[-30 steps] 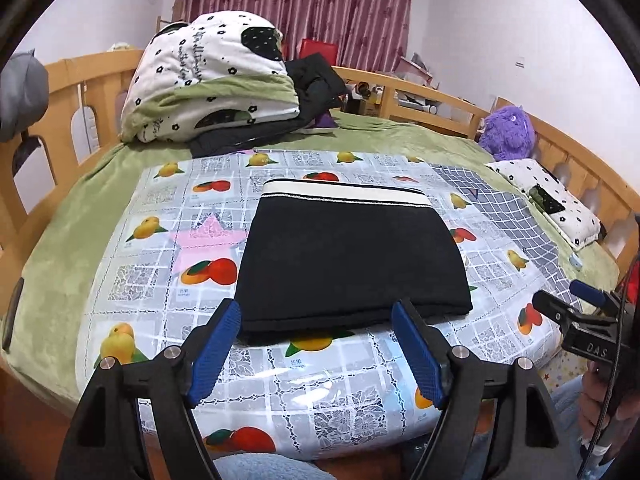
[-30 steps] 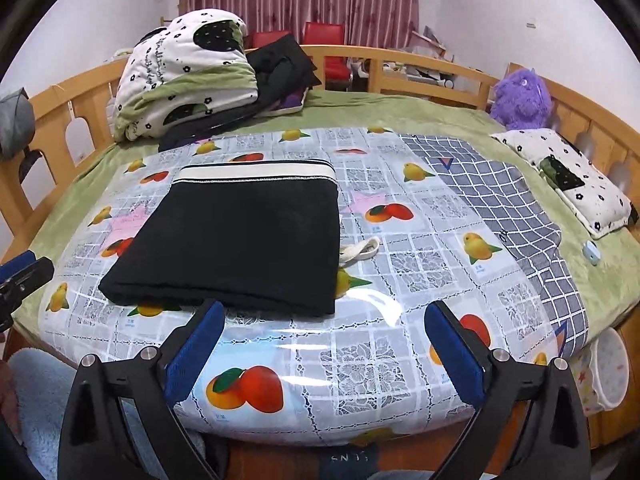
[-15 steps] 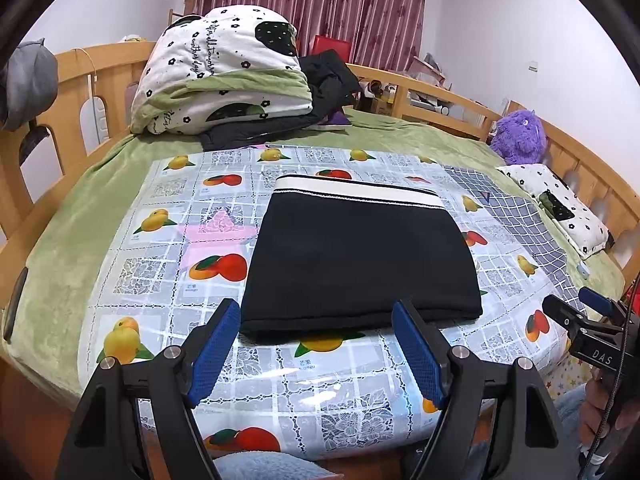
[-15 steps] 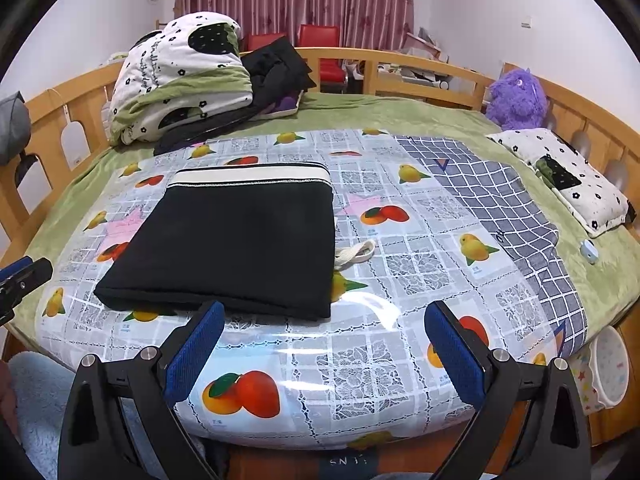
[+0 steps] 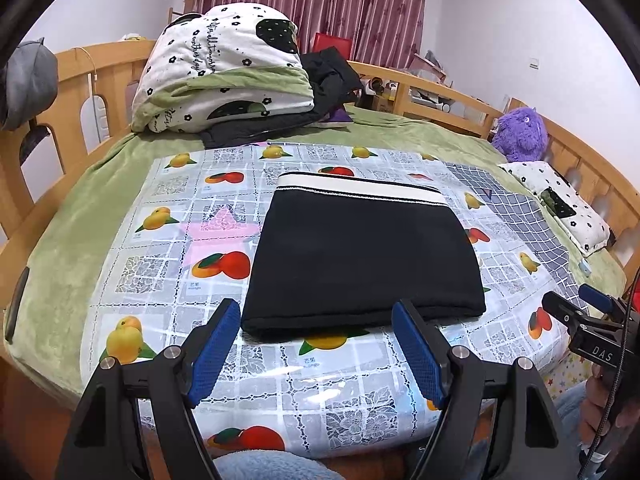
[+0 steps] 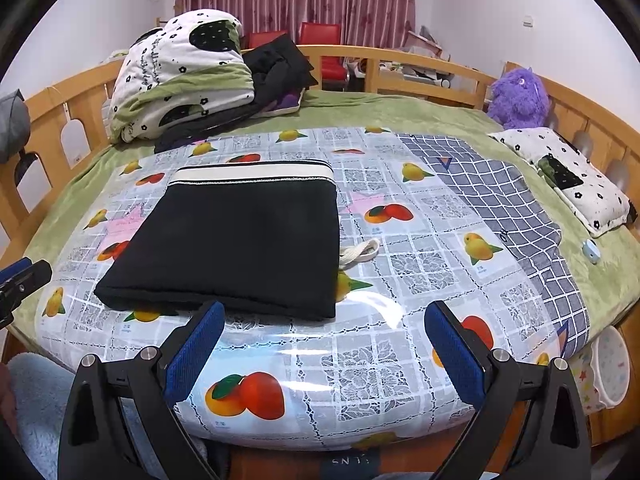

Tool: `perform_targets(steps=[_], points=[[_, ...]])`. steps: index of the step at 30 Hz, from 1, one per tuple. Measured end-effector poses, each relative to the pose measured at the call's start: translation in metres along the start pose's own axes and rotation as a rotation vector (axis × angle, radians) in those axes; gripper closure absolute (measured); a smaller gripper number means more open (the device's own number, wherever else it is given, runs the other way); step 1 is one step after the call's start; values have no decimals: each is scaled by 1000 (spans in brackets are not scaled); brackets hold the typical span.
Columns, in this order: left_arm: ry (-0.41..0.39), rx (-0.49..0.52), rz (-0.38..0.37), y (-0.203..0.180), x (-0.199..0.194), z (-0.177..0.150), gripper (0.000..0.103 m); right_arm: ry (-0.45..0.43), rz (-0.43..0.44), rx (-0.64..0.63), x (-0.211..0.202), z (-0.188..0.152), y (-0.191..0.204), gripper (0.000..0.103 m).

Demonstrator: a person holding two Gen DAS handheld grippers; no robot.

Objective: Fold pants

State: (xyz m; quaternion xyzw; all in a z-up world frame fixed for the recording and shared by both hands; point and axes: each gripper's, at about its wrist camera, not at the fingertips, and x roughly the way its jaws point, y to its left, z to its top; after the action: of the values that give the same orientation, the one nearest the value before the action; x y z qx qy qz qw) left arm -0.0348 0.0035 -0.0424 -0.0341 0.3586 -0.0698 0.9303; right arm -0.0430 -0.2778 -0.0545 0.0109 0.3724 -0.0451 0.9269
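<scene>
The black pants lie folded into a flat rectangle on the fruit-print plastic sheet, white waistband at the far edge. In the right wrist view the pants sit left of centre, with a white drawstring sticking out at their right side. My left gripper is open and empty, just short of the pants' near edge. My right gripper is open and empty, near the bed's front edge, to the right of the pants' near corner.
A folded floral quilt and dark clothes are piled at the back. A checked cloth, a small pillow and a purple plush toy lie on the right. Wooden rails ring the bed.
Both grippers have drawn back and risen slightly from the bed; the folded pants have not moved. Both grippers stay open.
</scene>
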Motion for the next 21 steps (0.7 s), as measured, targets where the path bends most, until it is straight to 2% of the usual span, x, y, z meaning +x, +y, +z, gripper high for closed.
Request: perform_targets(steps=[21], points=[[1,0,2,0,0,0,26,-3,-5,9,-1,0,-3,4]])
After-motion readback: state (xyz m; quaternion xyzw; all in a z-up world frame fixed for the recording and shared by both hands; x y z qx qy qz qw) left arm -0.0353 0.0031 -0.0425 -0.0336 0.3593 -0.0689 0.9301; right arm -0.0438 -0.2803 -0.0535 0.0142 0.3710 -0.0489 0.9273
